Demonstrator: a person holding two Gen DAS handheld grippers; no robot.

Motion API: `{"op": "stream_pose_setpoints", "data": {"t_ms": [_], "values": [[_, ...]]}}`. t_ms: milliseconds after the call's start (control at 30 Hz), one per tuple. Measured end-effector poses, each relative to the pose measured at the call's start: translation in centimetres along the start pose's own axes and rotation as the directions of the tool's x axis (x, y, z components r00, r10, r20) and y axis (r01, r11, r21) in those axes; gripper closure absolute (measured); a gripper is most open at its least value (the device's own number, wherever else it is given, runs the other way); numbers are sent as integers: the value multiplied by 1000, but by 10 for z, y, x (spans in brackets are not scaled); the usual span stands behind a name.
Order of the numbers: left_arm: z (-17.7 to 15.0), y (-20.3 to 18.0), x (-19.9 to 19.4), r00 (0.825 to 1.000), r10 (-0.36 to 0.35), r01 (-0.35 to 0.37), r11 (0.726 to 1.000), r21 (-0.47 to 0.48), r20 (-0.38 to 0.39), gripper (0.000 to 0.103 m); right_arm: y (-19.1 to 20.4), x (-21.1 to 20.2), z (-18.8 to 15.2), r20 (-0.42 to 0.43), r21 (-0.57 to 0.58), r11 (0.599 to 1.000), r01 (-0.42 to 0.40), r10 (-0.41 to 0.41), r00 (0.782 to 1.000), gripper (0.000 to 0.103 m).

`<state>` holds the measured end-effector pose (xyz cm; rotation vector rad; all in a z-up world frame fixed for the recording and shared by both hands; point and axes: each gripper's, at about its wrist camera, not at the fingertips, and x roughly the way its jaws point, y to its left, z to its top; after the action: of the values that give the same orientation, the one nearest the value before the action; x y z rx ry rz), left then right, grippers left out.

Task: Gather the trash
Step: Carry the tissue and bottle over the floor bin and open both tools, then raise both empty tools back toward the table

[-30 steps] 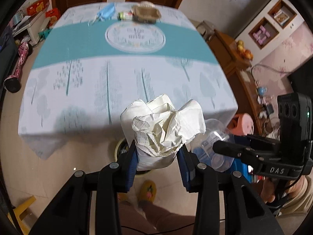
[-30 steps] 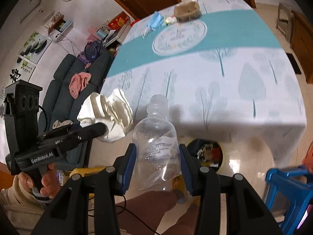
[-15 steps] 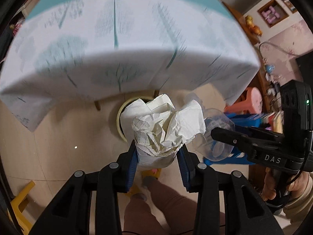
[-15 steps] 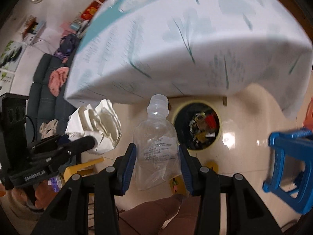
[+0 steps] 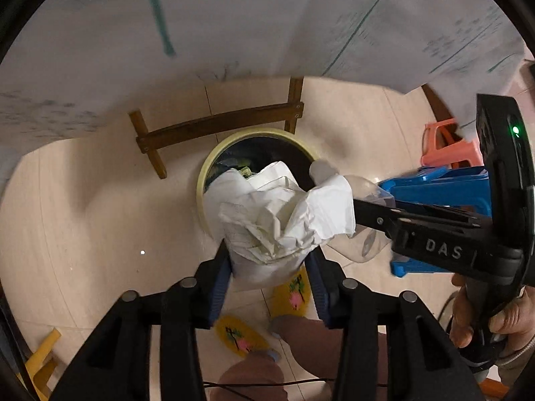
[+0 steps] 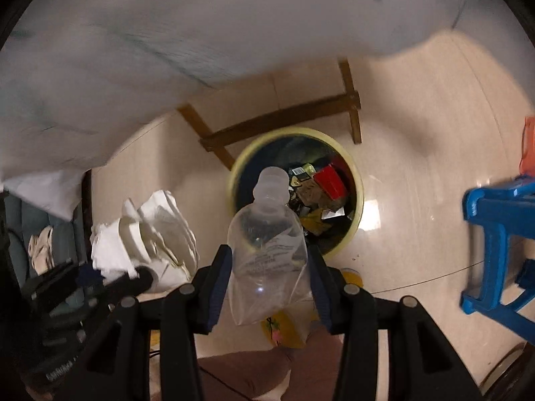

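A crumpled white paper wad sits between the blue pads of my left gripper; the pads still touch it as the jaws are opening. A clear, squashed plastic bottle stands neck-up in my right gripper; those jaws are opening too, with the pads still against its sides. Both grippers point steeply down over a round yellow-rimmed trash bin on the floor, holding several pieces of rubbish. The paper hangs over the bin's near rim. In the left wrist view the bottle shows to the right of the paper.
The table's white and teal cloth overhangs just above the bin. Wooden table legs and a crossbar stand behind it. A blue plastic stool and an orange one are at the right. The person's slippered feet are below the grippers.
Both grippers have dropped from above the tabletop to below its edge and tipped downward. The bin, small before, now lies large just under the paper and the bottle.
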<state>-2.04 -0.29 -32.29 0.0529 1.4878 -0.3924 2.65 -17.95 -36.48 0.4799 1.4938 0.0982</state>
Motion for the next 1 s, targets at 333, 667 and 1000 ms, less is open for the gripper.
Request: {"op": "stream_pose_setpoints", "data": {"t_ms": [333, 667, 1000], "values": [[10, 10, 27, 998, 65, -63, 996, -56, 24, 26, -18, 33, 9, 16, 3, 1000, 18, -18, 1000, 28], [2, 10, -33, 989, 123, -109, 984, -143, 87, 7, 3, -17, 2, 102, -66, 996, 60, -53, 993, 28], [-13, 1, -129, 985, 149, -132, 977, -169, 93, 6, 28, -92, -18, 83, -66, 996, 53, -47, 995, 28]]}}
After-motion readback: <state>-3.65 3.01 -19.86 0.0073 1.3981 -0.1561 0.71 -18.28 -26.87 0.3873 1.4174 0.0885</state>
